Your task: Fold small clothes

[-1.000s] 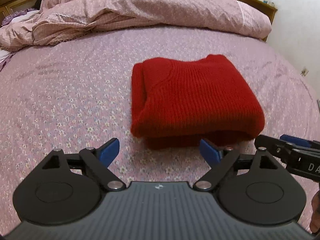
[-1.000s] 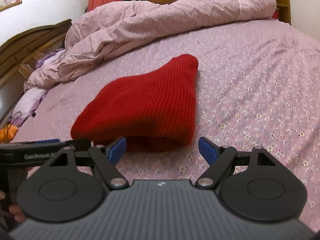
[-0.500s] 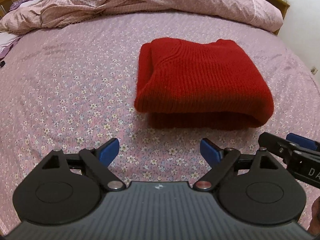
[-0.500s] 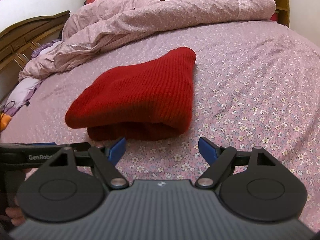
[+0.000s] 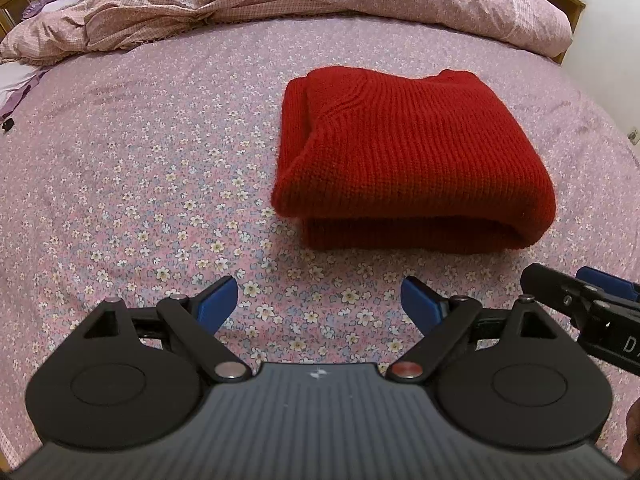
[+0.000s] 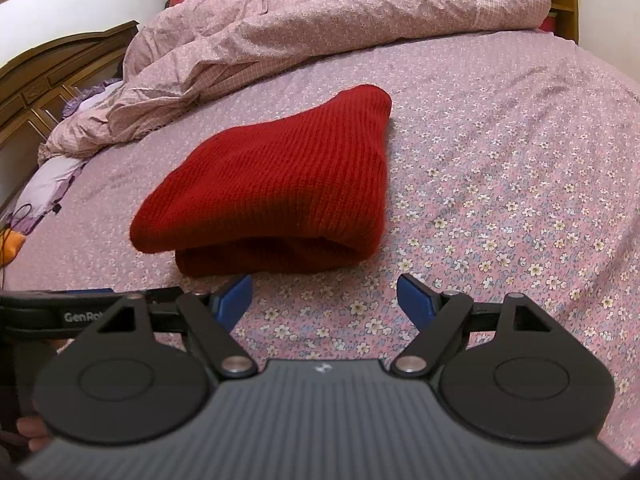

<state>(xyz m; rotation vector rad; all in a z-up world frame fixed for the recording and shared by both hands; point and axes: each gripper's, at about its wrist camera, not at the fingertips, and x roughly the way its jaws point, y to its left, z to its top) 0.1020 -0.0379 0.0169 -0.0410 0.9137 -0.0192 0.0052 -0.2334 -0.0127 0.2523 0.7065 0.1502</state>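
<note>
A red knitted sweater [image 5: 412, 160] lies folded into a thick rectangle on the flowered pink bed sheet [image 5: 140, 184]. My left gripper [image 5: 318, 304] hovers in front of its near edge, open, with only sheet between the blue pads. In the right wrist view the same sweater [image 6: 276, 196] sits just beyond my right gripper [image 6: 326, 300], which is also open and holds nothing. The right gripper's fingers [image 5: 592, 300] show at the right edge of the left wrist view, and the left gripper's body [image 6: 76, 312] shows at the left edge of the right wrist view.
A crumpled pink duvet [image 5: 280, 0] is bunched along the far side of the bed. A wooden headboard [image 6: 48, 80] and a pale pillow [image 6: 52, 184] stand at the left. Part of a hand [image 6: 30, 432] shows at the lower left. White wall lies beyond the bed's right edge.
Both grippers have drawn back from the sweater's near edge, so a strip of bare sheet now lies between the pads and the folded sweater. The sweater has stayed in place.
</note>
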